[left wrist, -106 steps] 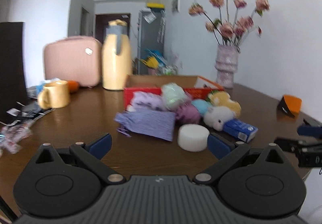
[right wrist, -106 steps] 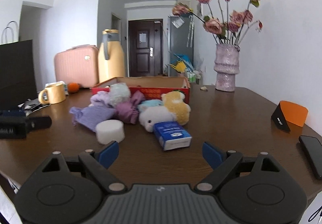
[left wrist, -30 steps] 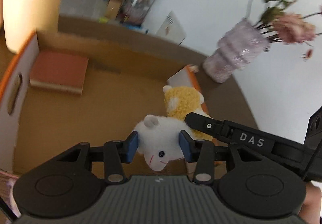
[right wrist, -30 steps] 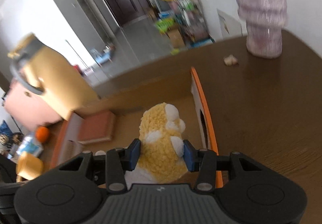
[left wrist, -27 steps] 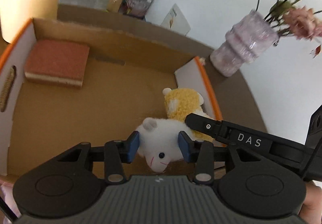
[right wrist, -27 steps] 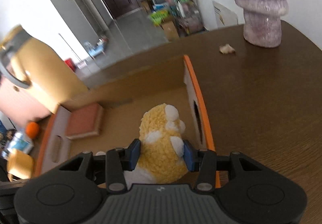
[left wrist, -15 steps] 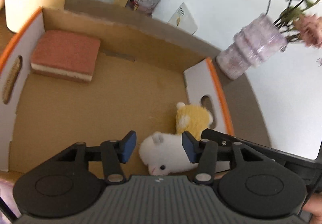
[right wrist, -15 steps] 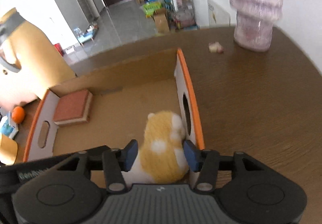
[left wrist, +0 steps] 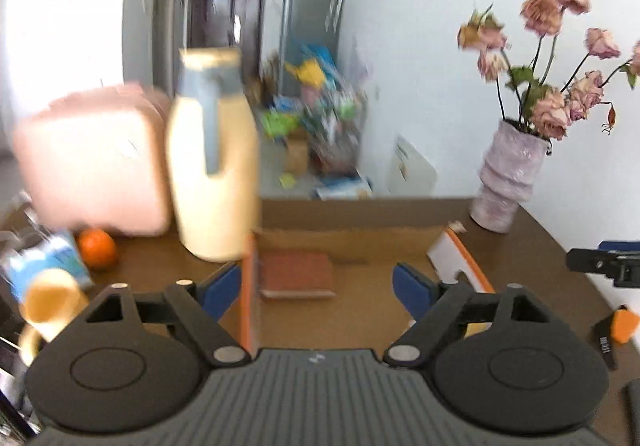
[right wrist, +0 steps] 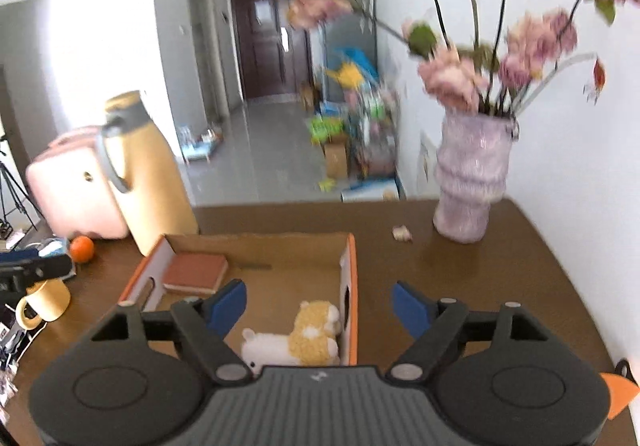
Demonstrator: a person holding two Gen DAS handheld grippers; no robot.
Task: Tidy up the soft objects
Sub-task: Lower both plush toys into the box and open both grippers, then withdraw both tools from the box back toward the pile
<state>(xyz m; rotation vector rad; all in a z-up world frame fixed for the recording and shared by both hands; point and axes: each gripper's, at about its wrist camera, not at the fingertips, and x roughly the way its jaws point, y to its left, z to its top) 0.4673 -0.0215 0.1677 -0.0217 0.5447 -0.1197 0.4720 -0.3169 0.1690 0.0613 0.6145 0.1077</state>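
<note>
The cardboard box (right wrist: 352, 270) with orange rims sits on the brown table. In the right wrist view a white plush toy (right wrist: 266, 346) and a yellow plush toy (right wrist: 314, 330) lie side by side in its near right corner. A red-brown sponge block (right wrist: 196, 273) lies in the far left corner; it also shows in the left wrist view (left wrist: 296, 273). My right gripper (right wrist: 319, 304) is open and empty above the box. My left gripper (left wrist: 316, 286) is open and empty above the box (left wrist: 464, 258); the plush toys are hidden there.
A yellow thermos jug (right wrist: 152, 173), a pink case (right wrist: 72, 193), an orange (right wrist: 82, 248) and a yellow mug (right wrist: 42, 302) stand left of the box. A purple vase of flowers (right wrist: 470, 181) stands at the right. An orange-black object (left wrist: 616, 328) lies right.
Both grippers have let go of the plush toys, opened wide and lifted up and back from the box. The two toys now lie in the box.
</note>
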